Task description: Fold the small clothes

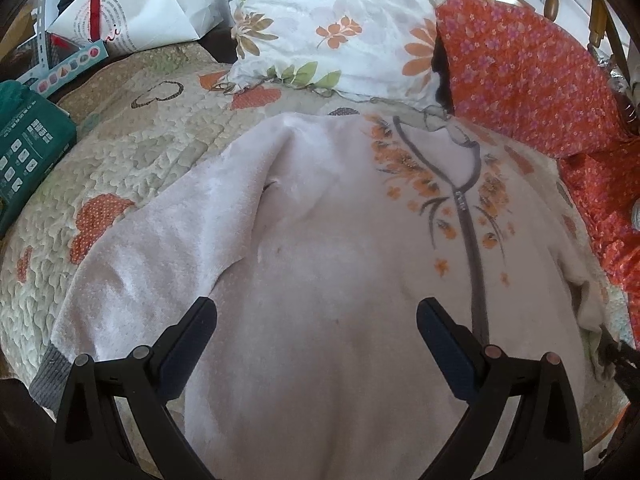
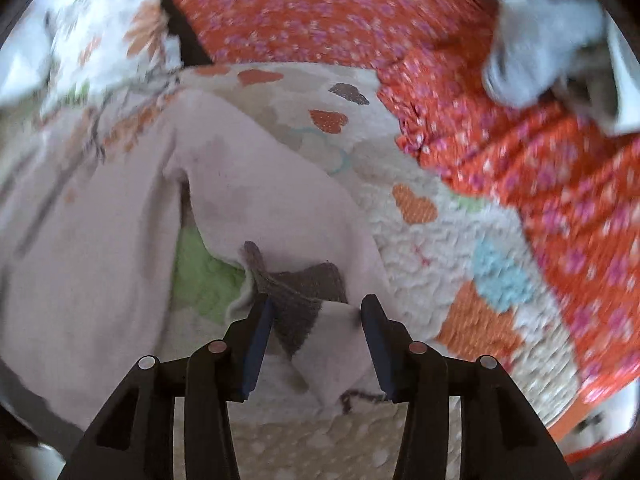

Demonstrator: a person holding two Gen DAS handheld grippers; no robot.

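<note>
Both grippers are standing apart: left gripper [image 1: 316,316] hovering over jacket [image 1: 340,260]; right gripper [image 2: 316,316] straddling cuff [image 2: 304,296] at 12 o'clock, risking bunching the sleeve.

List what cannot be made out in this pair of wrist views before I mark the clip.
- Pale pink zip-front sweater with orange flowers: its hem runs off the bottom of the left wrist view, behind the left gripper.
- Grey ribbed sleeve cuff: between the right gripper's fingers; motion blur hides whether they touch it.
- Grey object at upper right in the right wrist view: too blurred to identify.
- Green printed box: cut by the left edge, print too small.
</note>
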